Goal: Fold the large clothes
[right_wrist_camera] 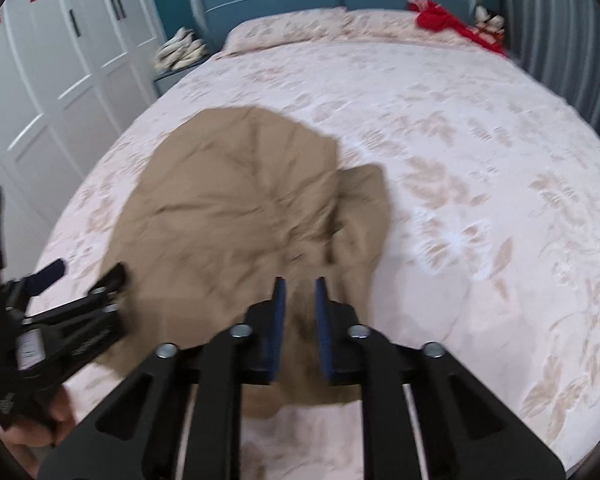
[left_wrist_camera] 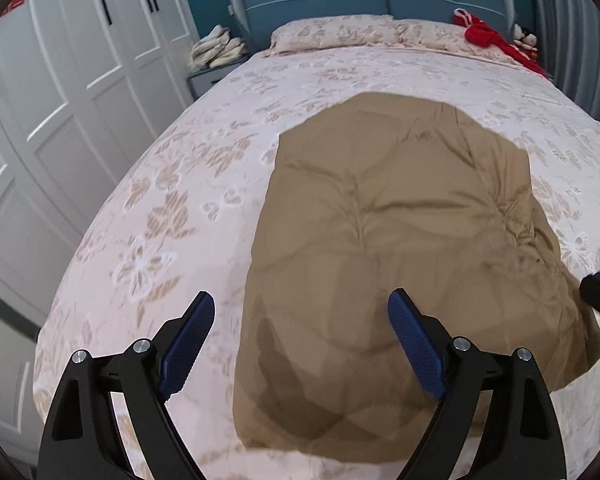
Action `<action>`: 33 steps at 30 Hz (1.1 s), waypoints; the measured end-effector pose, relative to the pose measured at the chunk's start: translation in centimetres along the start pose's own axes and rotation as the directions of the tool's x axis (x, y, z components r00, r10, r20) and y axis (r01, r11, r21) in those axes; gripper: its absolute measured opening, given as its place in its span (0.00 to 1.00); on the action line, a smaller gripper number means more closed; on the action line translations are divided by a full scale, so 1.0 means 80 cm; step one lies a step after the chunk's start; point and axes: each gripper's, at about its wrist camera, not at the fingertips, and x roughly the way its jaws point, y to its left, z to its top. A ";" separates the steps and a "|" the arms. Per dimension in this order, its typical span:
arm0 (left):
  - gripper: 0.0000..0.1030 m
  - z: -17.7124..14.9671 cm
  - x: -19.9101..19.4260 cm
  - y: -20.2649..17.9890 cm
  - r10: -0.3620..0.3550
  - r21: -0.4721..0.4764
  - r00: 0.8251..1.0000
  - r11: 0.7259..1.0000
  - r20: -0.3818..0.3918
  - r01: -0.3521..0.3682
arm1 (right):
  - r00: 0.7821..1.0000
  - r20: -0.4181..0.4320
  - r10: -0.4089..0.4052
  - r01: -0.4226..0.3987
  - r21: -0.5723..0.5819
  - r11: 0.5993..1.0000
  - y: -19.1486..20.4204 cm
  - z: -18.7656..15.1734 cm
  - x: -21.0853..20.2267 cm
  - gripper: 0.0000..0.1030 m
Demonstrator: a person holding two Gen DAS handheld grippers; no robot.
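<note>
Tan garment (left_wrist_camera: 400, 240) is lying partly folded on the floral bed (left_wrist_camera: 160, 220), both grippers hovering above it, left gripper (left_wrist_camera: 300, 312) gaping empty, right gripper (right_wrist_camera: 300, 284) nearly closed on nothing, probably needing a fresh edge grasp next.

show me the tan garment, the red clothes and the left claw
tan garment (left_wrist_camera: 400, 240), left wrist view, middle of the fabric
red clothes (left_wrist_camera: 488, 36), left wrist view, bunched part by the pillows
left claw (left_wrist_camera: 300, 312), left wrist view, midway between its fingertips
</note>
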 end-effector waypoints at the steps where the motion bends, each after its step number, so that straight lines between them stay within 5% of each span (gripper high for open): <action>1: 0.84 -0.004 0.001 0.000 0.005 -0.010 1.000 1.000 -0.014 -0.005 | 1.000 -0.007 -0.003 0.003 -0.007 1.000 0.003 -0.004 0.003 0.10; 15: 0.91 -0.034 0.045 -0.011 -0.015 -0.087 0.998 0.996 -0.068 0.009 | 0.988 -0.145 -0.057 0.054 -0.027 0.998 0.017 -0.038 0.086 0.10; 28: 0.95 -0.047 0.057 -0.021 0.020 -0.085 0.999 0.996 -0.049 -0.024 | 0.990 -0.125 -0.071 0.065 -0.053 0.996 0.021 -0.050 0.113 0.09; 33: 0.94 -0.055 0.043 -0.013 -0.014 -0.130 1.000 0.991 -0.004 0.013 | 0.994 -0.070 -0.089 0.081 -0.114 0.990 0.025 -0.058 0.105 0.09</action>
